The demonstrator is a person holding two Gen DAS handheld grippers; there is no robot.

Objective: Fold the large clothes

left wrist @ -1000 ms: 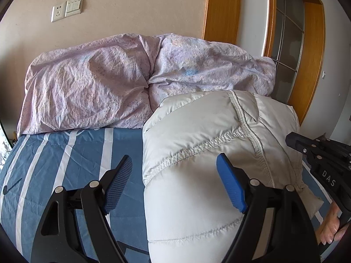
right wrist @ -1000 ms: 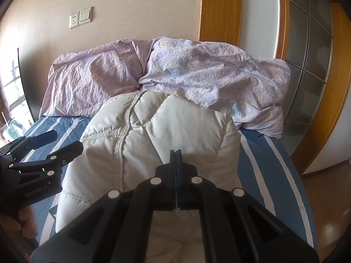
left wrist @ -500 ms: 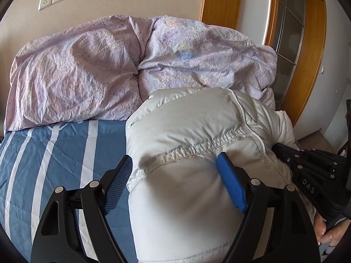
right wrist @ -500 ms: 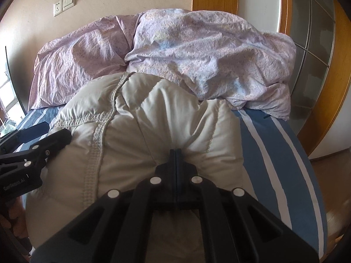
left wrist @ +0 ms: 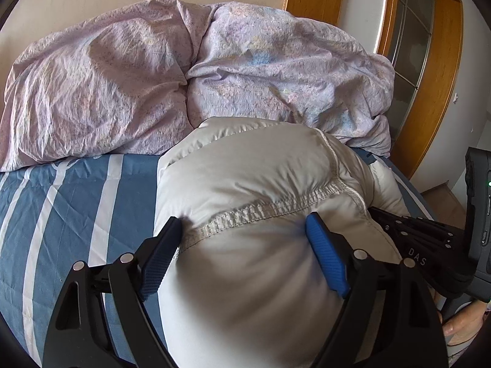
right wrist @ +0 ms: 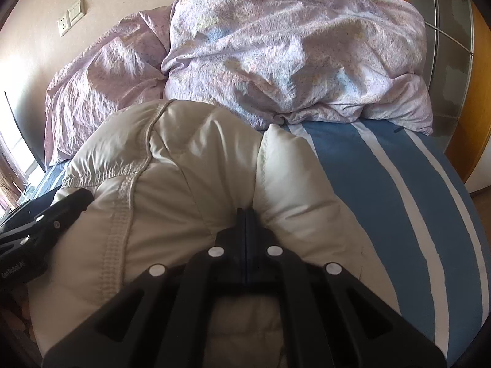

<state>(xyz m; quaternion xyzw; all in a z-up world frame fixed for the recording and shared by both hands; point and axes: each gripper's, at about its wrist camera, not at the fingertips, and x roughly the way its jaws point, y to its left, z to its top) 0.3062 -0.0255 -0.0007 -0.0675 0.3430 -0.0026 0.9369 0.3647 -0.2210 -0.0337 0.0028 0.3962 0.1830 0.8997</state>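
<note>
In the left wrist view we see the left gripper (left wrist: 245, 245) with its two blue-padded fingers (left wrist: 326, 260) spread wide, one at lower left and one at lower right of the frame. Both press into the puffy bulk of the white padded jacket (left wrist: 251, 184) from either side, straddling its stitched seam rather than pinching it; the fingers are released, not clenched.

In the right wrist view the right gripper (right wrist: 245, 214) sits at lower centre with its two fingers drawn together, no gap between them. They dig into a fold of the jacket (right wrist: 190, 184), and the fabric bulges up on both sides of the tips, so we read them as clenched on the cloth.

The jacket lies in one mound across the middle of both views, on the bed (left wrist: 61, 202) with its blue and white striped sheet. Its far end touches the crumpled lilac duvet (left wrist: 138, 86) heaped across the upper half of the frame.

We count one jacket, one duvet, two grippers and four fingers. Each gripper also shows in the other's view: the right one at the right edge of the left view, the left one at the left edge of the right view. One wall socket plate (right wrist: 72, 20) sits at upper left.
</note>
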